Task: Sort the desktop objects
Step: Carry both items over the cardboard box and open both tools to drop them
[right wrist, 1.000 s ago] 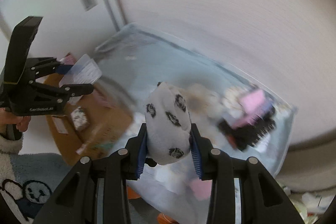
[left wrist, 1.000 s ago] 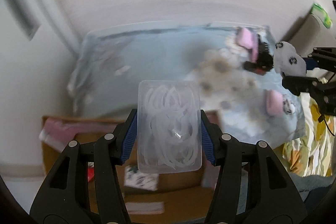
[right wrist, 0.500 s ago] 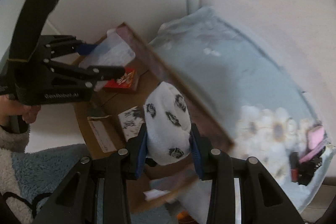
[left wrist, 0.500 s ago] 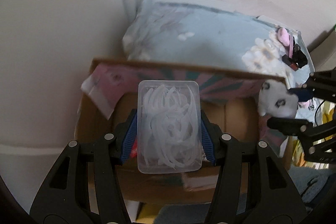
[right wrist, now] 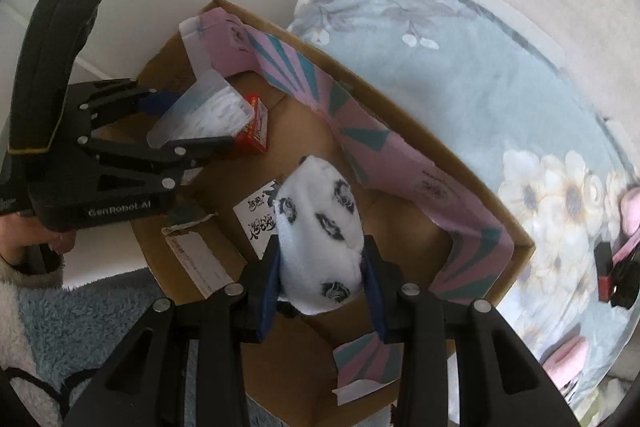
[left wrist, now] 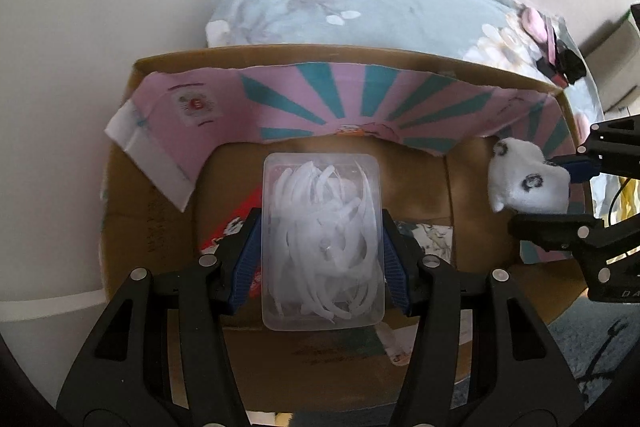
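Both grippers hung over the cardboard box (left wrist: 472, 195): left gripper (left wrist: 320, 247) clenched the clear case (left wrist: 322, 243), right gripper (right wrist: 320, 277) the panda sock (right wrist: 318, 231). Best lowered before releasing, clear of each other.

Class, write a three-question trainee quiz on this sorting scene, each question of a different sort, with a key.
1. True or false: the left gripper is shut on a clear box of white strips.
2. The right gripper holds: A) a red pack B) a white sock C) a pink case.
3. Fill in: both grippers hang over a ____ box.

Key: 1 true. 2 B, the sock. 3 cardboard; the cardboard box already contains a red pack.
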Tool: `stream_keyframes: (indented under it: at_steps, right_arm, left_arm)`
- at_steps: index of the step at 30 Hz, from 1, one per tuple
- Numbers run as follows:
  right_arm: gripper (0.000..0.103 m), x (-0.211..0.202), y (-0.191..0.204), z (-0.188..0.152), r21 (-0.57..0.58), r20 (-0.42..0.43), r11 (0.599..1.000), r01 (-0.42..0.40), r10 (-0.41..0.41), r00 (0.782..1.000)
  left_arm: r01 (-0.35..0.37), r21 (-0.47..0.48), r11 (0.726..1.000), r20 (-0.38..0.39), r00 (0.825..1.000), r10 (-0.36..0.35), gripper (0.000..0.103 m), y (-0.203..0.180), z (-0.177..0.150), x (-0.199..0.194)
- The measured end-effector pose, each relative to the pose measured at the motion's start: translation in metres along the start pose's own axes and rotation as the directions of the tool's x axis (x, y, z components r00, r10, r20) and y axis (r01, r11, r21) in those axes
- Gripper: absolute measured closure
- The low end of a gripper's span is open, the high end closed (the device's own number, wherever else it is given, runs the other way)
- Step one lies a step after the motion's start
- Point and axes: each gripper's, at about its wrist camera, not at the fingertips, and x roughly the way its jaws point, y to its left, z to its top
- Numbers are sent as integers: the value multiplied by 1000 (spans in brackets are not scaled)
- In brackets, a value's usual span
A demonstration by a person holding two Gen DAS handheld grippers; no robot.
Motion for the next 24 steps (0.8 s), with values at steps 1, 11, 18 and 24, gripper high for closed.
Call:
stream_keyframes:
  at_steps: [1, 11, 18, 24]
  right_arm:
    - [61, 1, -1, 1, 3, -7, 1000, 0, 0, 1000]
    - [1, -9, -7, 2, 41, 36, 996, -84, 83, 996]
    - [1, -26, -16, -8, 58, 71, 989, -137, 133, 989]
    - [1, -51, -39, -24, 150, 171, 975, -163, 136, 976]
  left_arm:
    - [-4, 8, 1000, 0, 1000, 4, 49, -4, 1, 0]
    - [-83, -7, 996, 120, 989, 84, 0, -14, 8, -37]
    - [-77, -3, 997, 125, 989, 76, 0, -23, 14, -38]
    - [-84, 94, 992, 144, 987, 70, 0, -46, 29, -43]
